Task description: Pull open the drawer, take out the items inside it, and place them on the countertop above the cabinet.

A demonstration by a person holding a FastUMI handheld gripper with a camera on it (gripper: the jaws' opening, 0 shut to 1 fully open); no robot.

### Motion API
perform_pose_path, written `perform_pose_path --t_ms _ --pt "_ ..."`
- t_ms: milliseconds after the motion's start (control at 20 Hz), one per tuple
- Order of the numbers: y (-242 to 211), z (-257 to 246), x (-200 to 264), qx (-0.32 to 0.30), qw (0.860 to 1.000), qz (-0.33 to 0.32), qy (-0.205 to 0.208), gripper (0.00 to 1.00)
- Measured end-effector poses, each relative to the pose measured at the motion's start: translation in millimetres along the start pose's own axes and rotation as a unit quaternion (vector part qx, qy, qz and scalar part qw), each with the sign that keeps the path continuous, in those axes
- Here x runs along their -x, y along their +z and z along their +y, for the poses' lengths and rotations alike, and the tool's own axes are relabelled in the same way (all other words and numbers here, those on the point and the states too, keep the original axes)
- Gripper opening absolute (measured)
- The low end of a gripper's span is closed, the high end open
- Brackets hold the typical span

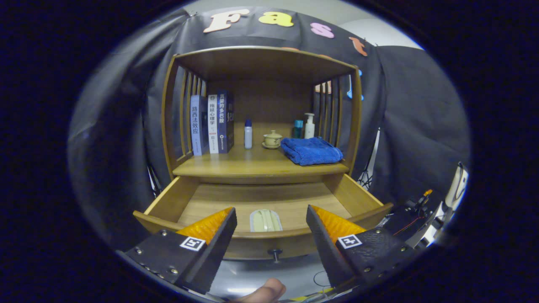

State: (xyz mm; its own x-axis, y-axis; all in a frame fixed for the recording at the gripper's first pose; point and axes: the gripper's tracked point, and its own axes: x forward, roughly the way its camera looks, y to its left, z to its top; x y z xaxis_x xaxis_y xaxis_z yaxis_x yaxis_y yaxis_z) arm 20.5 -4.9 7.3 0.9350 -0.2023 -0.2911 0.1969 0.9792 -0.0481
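Books: three Chinese-titled books (212, 123) stand on the shelf, upper left.
Drawer (269, 202): pulled open; pale packet (265, 220) inside.
Gripper (271, 216): released, fingers spread, packet between them.

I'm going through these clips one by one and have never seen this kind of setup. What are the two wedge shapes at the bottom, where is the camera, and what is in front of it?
The wedges are the two fingers of a hand-held gripper; a person carries it, and the camera rides on it, looking forward along the fingers. The jaws are open and hold nothing. Ahead stands a wooden cabinet with its drawer pulled open. In the drawer, between the fingers, lies a small pale packet. On the countertop above sit books, a small bottle, a lidded cup, a pump bottle and a folded blue towel.
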Motion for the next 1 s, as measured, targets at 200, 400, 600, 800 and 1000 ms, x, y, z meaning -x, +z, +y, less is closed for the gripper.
perform_pose_path --t_ms 200,400,600,800,1000 --pt "12.9 14.0 -36.6 0.002 0.999 0.035 0.015 0.99" --pt "-6.4 27.2 -76.7 0.024 0.994 0.107 0.029 0.98" --pt "-35.1 26.3 -103.3 0.045 0.982 0.181 0.031 0.96" --pt "-60.2 14.5 -120.3 0.034 0.973 0.229 0.011 0.87" --pt "-82.1 15.2 -126.4 0.034 0.967 0.253 0.020 0.76"
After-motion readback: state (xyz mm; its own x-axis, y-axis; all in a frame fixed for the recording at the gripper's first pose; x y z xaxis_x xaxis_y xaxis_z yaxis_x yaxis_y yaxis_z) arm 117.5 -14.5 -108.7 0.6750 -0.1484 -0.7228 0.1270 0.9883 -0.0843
